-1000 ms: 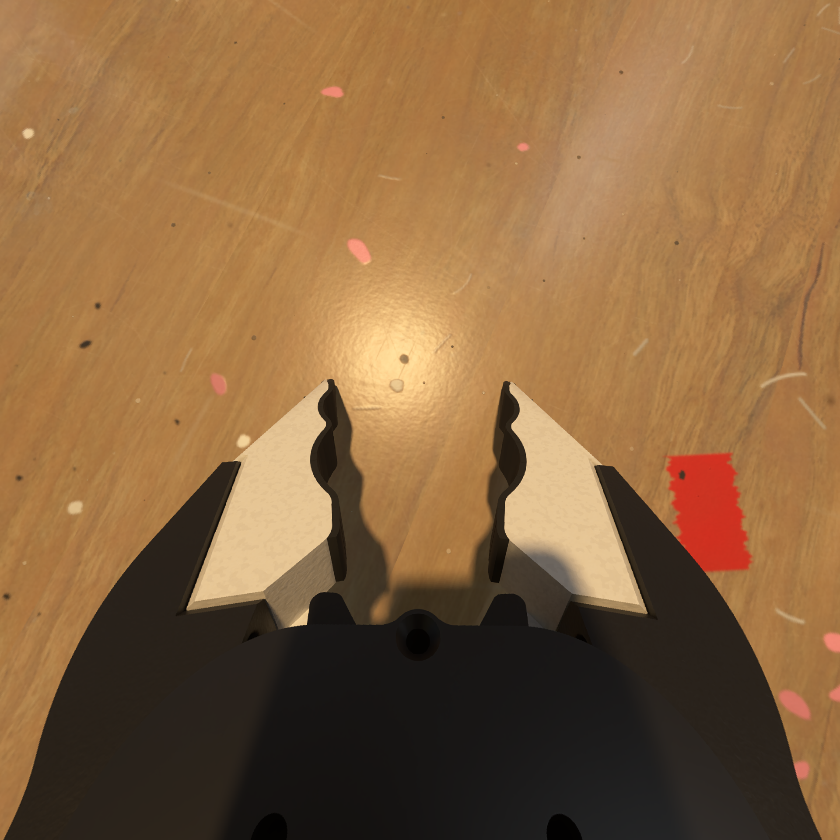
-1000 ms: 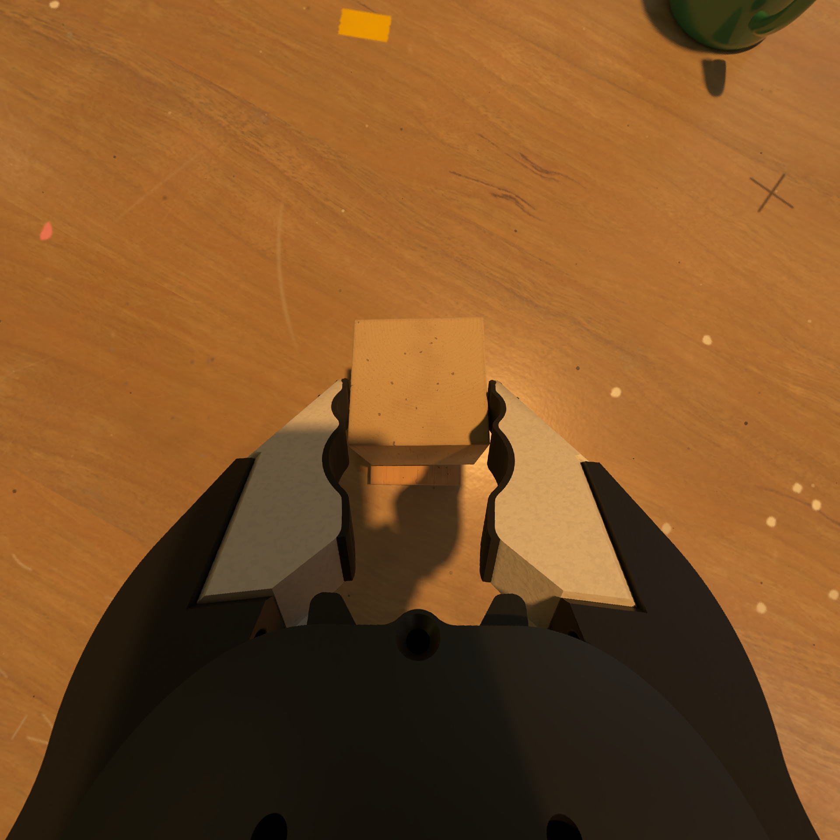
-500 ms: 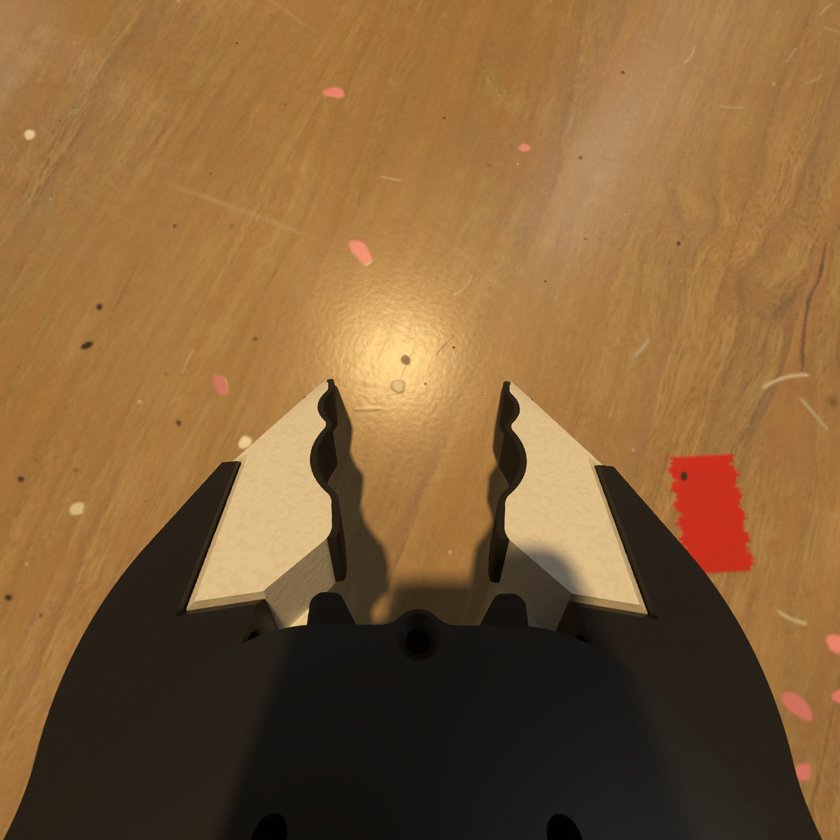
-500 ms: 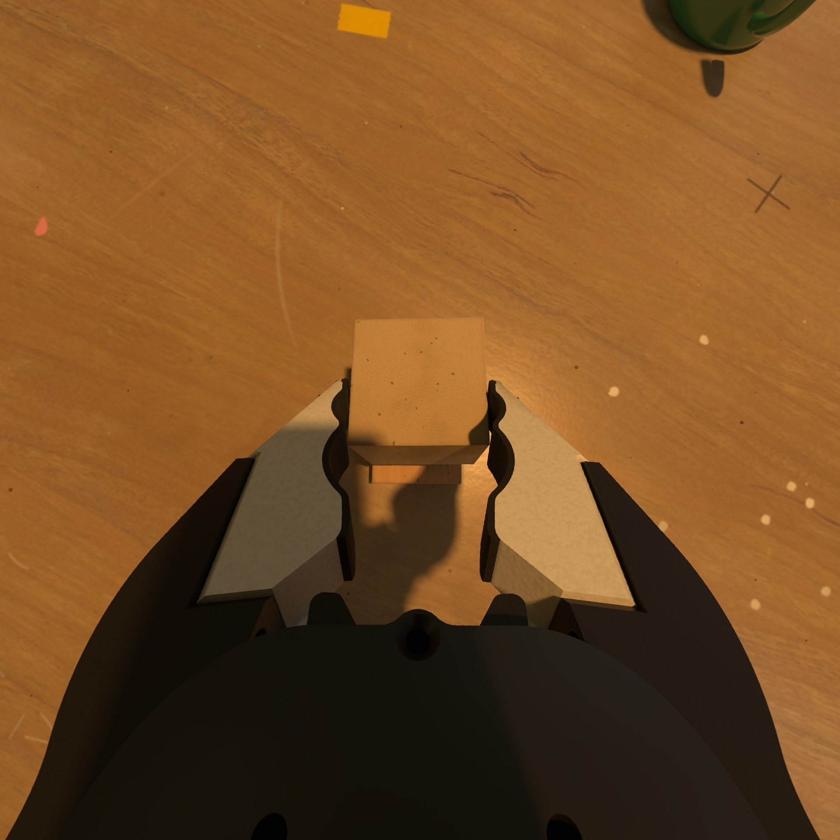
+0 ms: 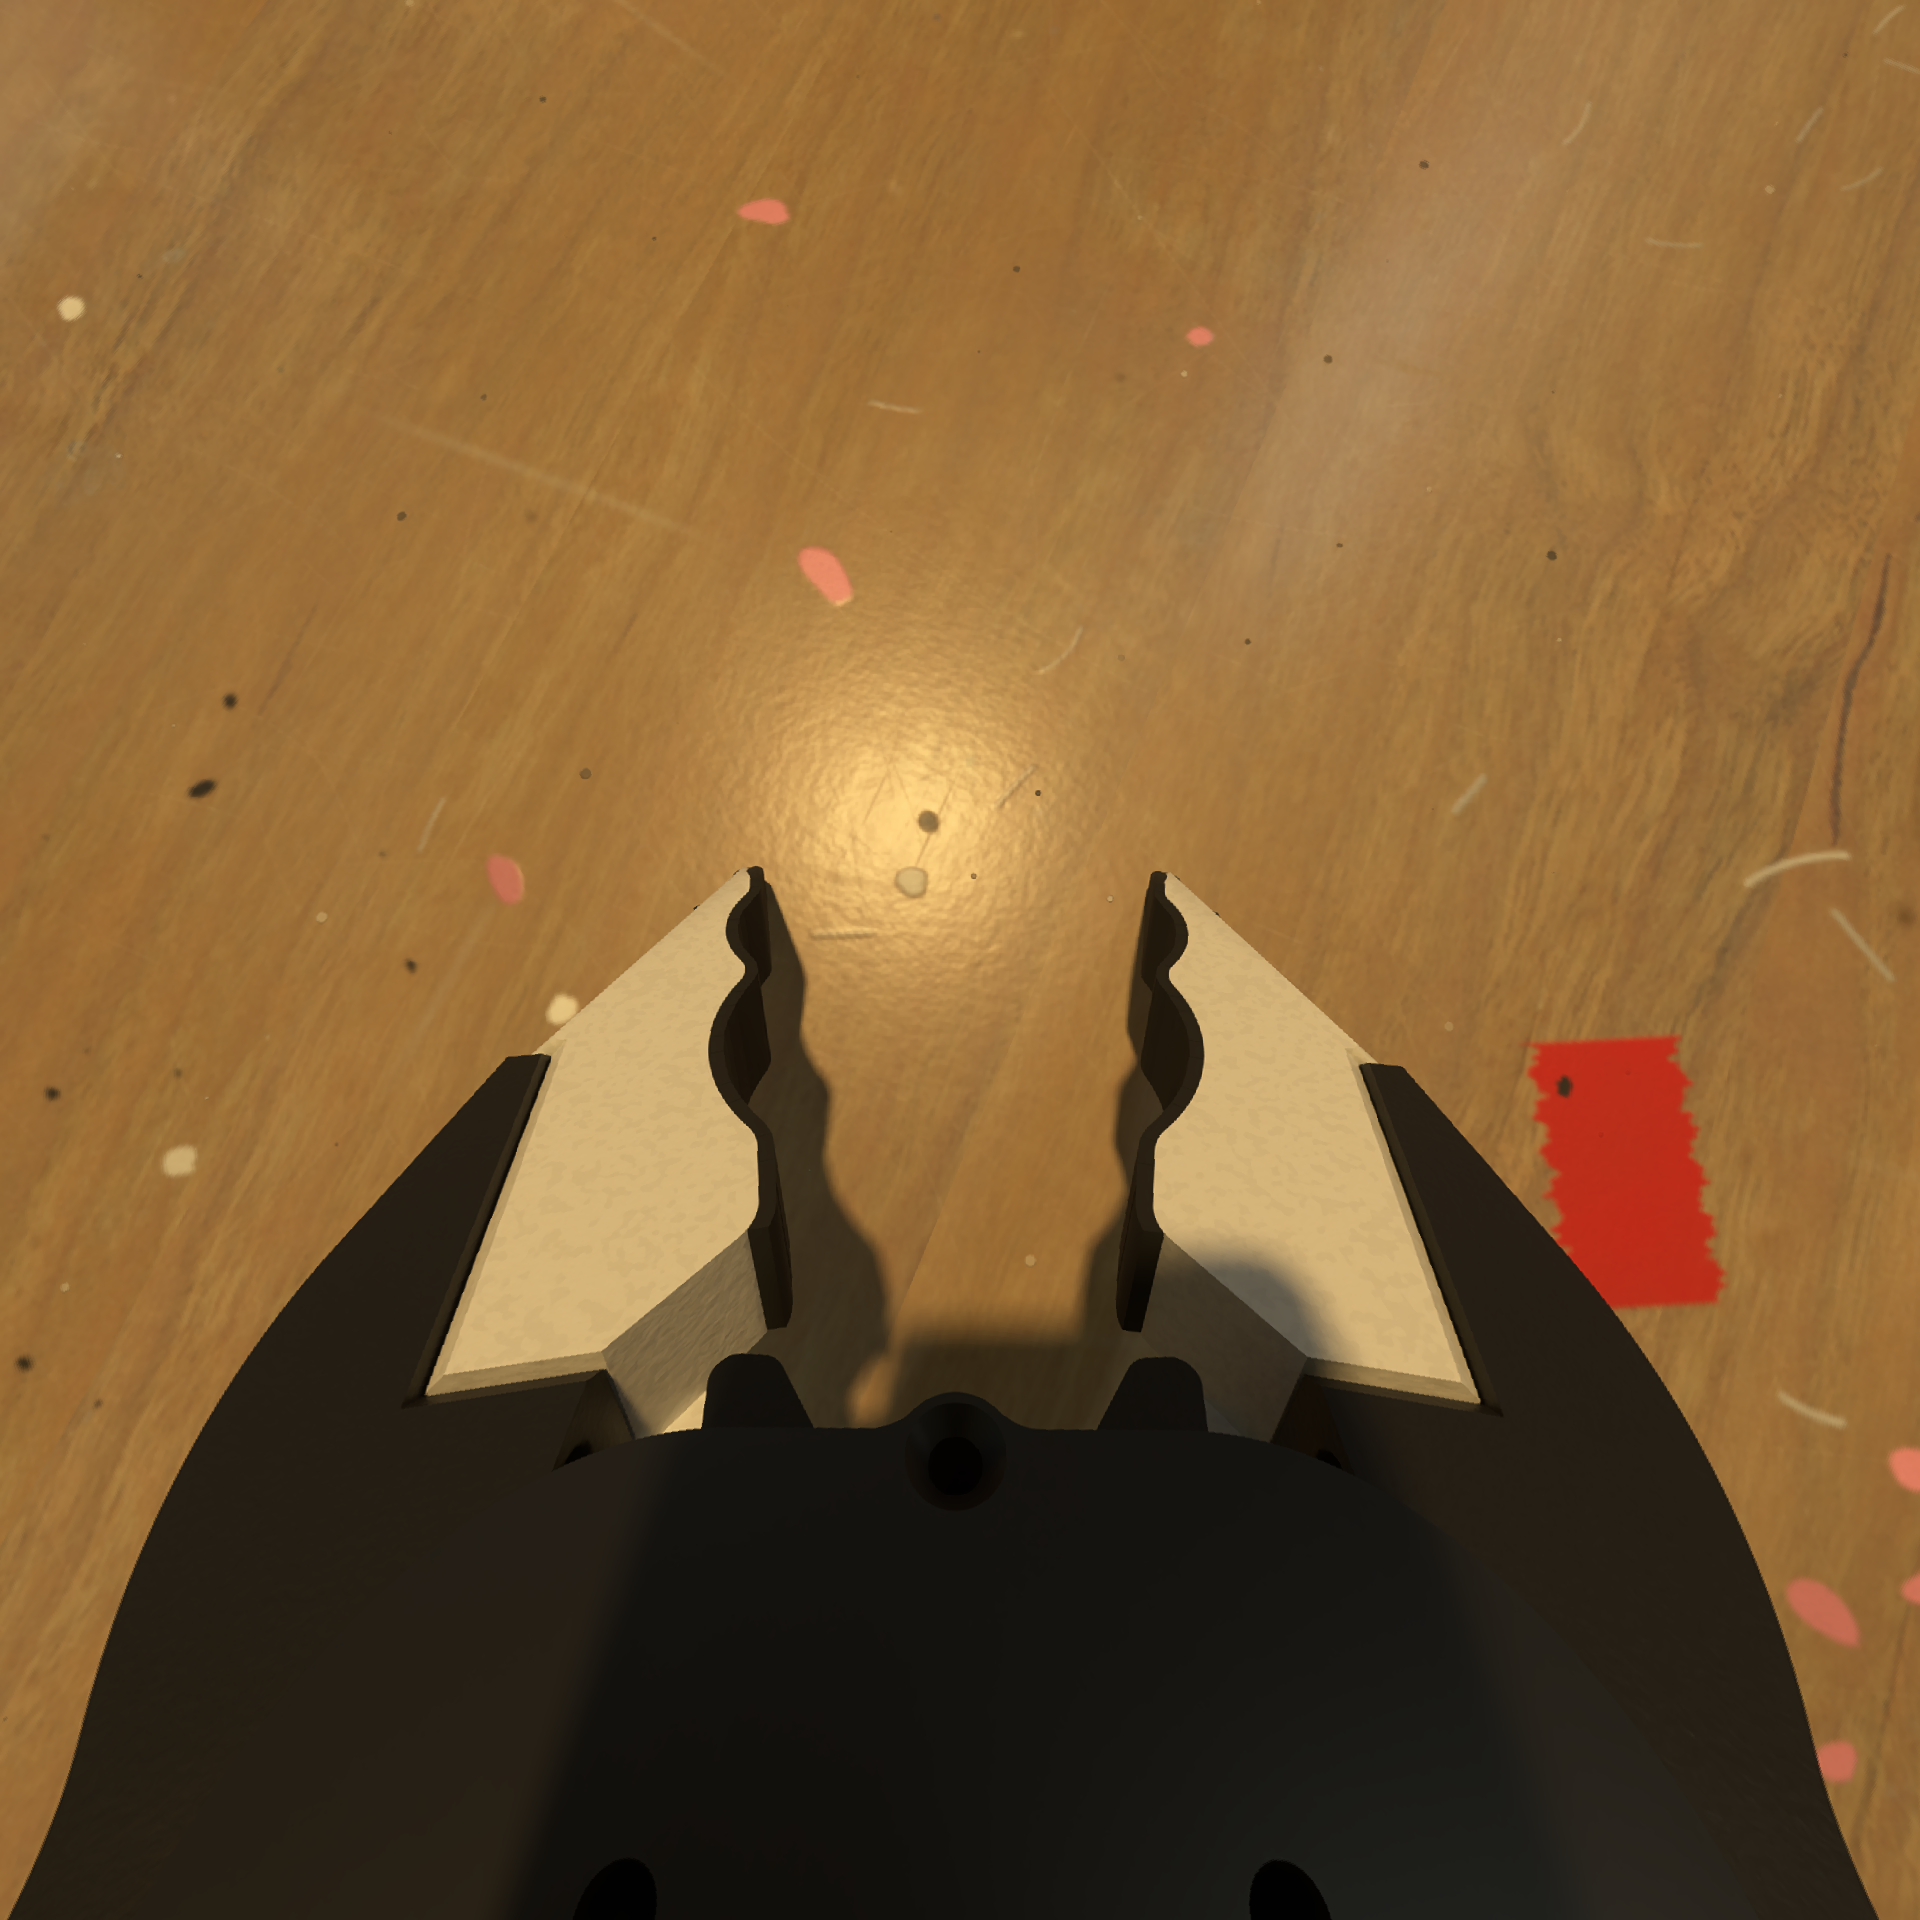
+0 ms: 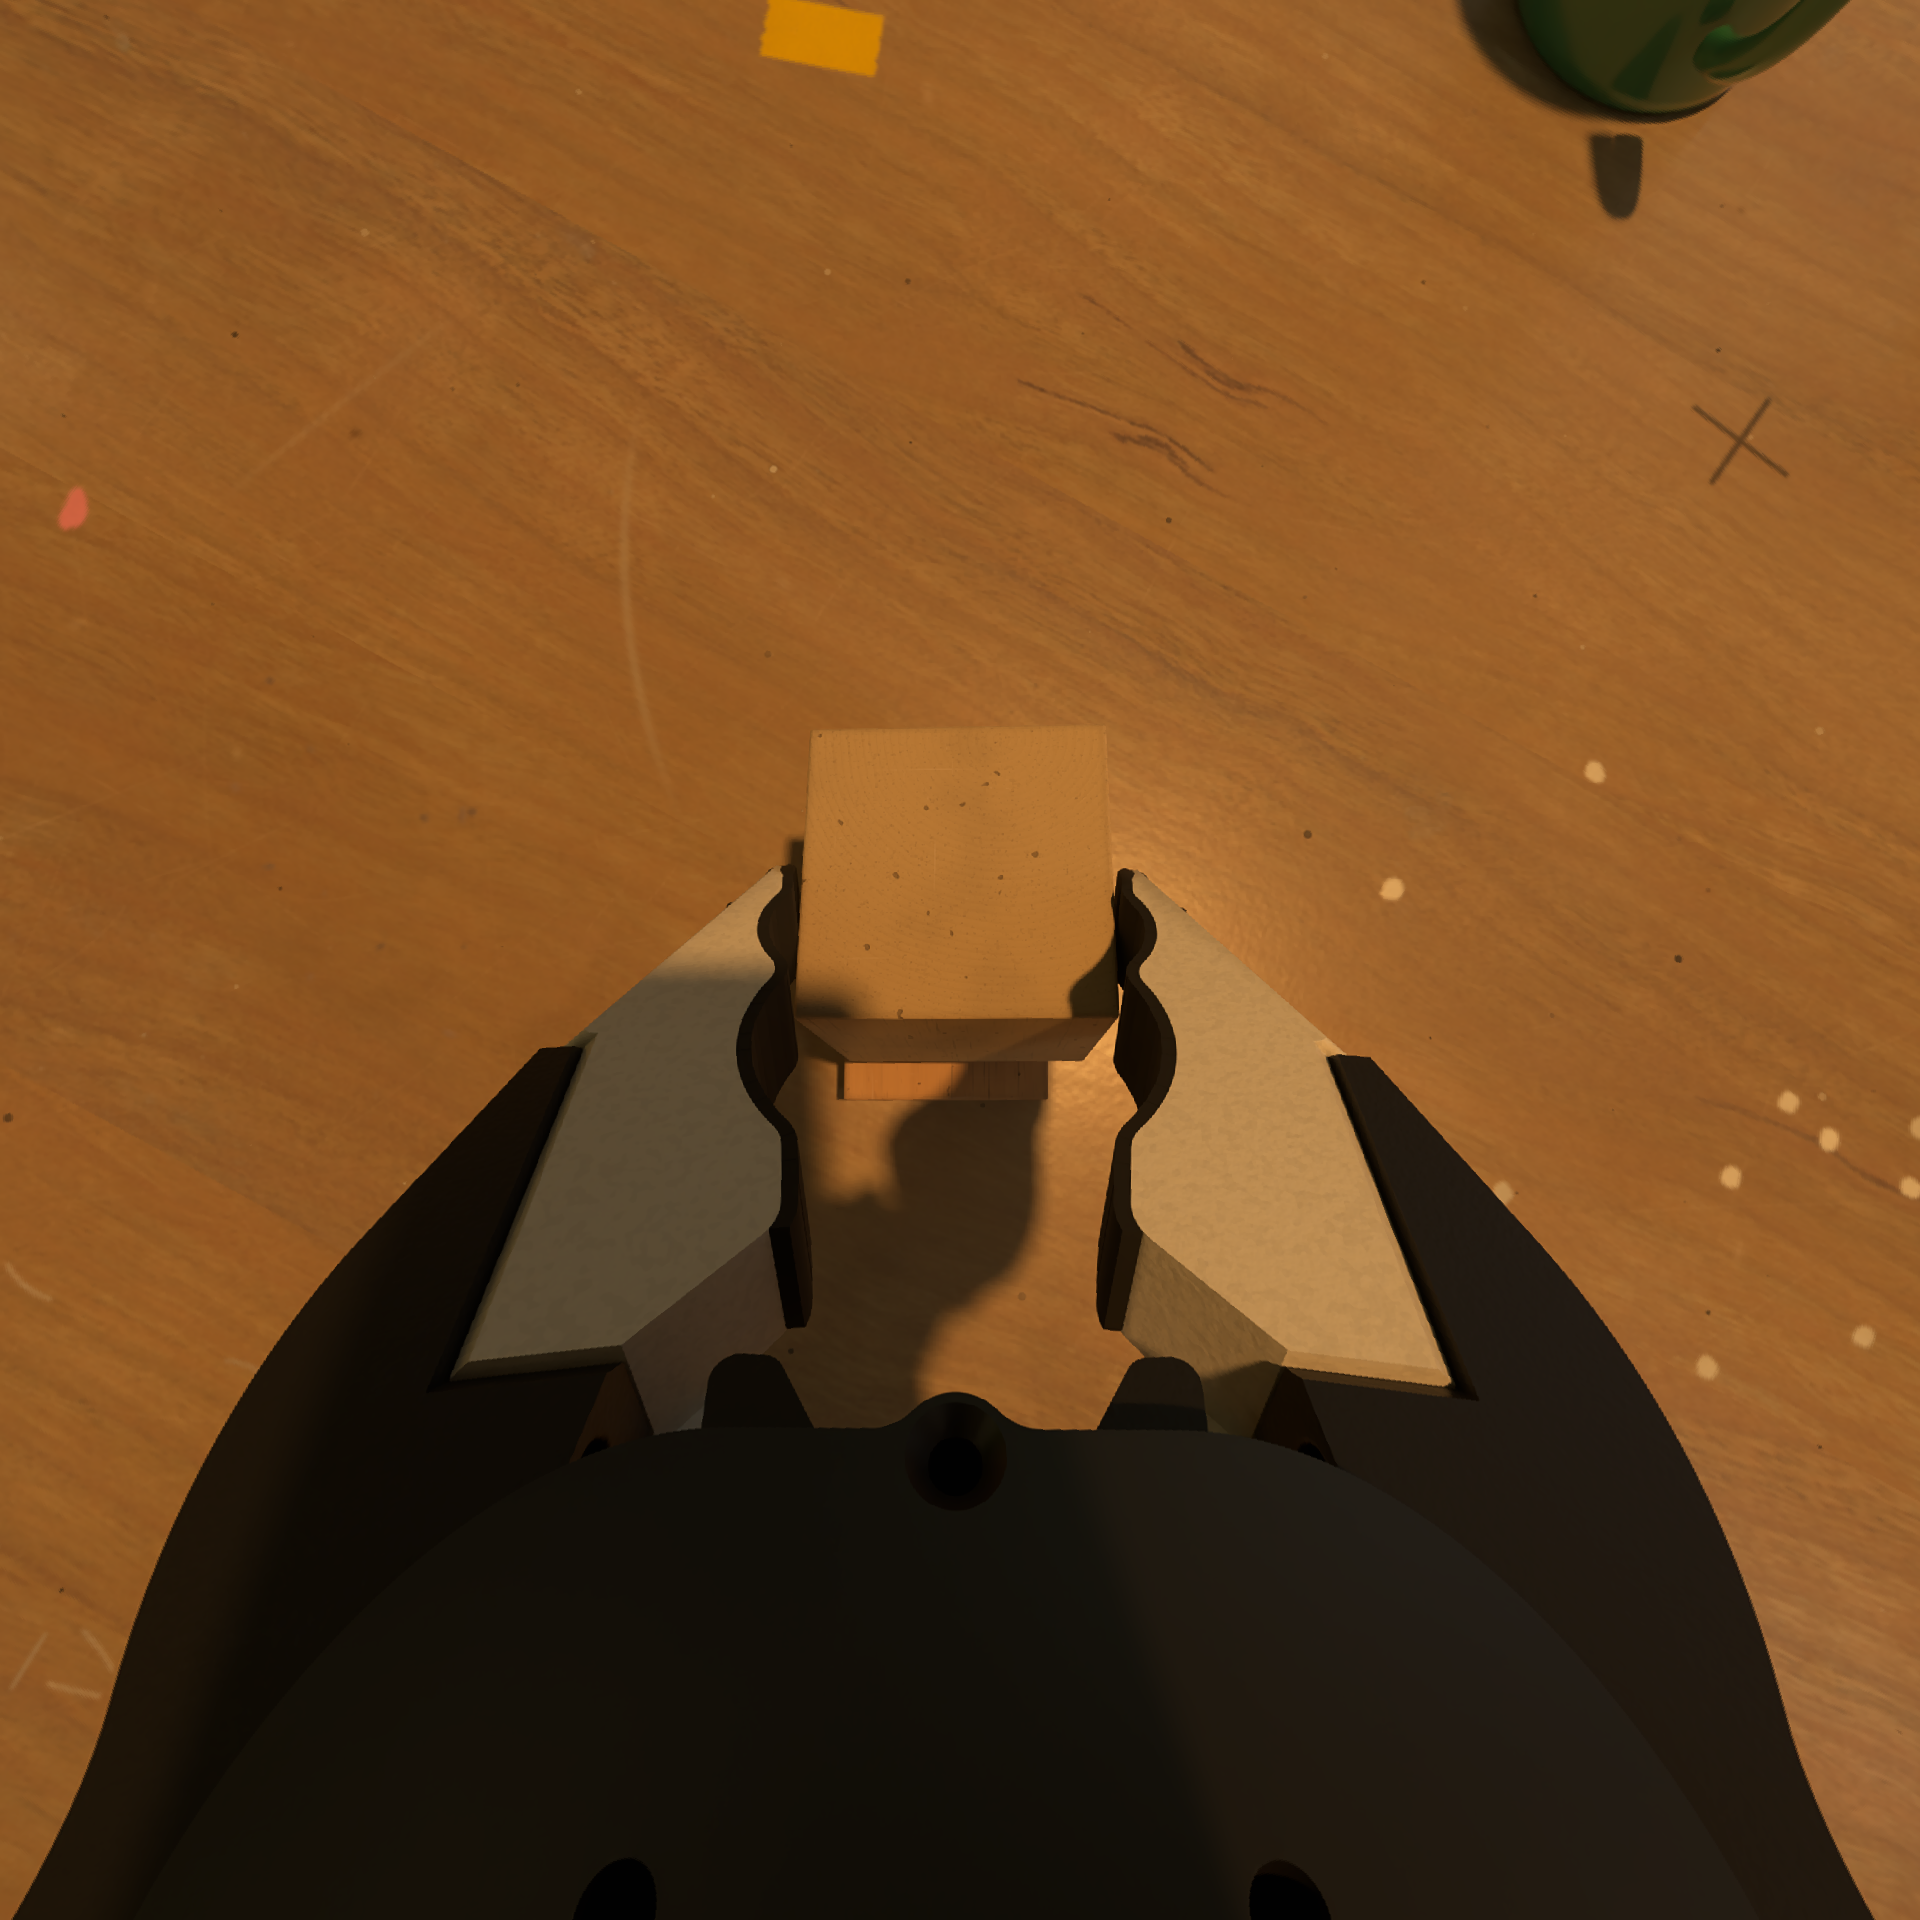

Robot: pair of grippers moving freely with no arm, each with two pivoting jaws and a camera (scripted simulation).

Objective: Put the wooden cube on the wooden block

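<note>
In the right wrist view my right gripper (image 6: 956, 878) is shut on the wooden cube (image 6: 956, 935), a light tan cube gripped on its two sides at the fingertips. Just under the cube's near edge a thin strip of the wooden block (image 6: 940, 1081) shows on the table. The cube hides the rest of the block. I cannot tell whether cube and block touch. In the left wrist view my left gripper (image 5: 956, 873) is open and empty above the bare wooden table. Neither cube nor block shows there.
A dark green mug (image 6: 1662, 52) stands at the far right in the right wrist view, with an orange tape patch (image 6: 821, 36) at the far edge and a pencilled cross (image 6: 1740, 442). A red tape patch (image 5: 1621, 1169) lies right of the left gripper.
In the right wrist view the table marks have drifted slightly to the left while the cube stays gripped over the block. The left gripper has hardly moved.
</note>
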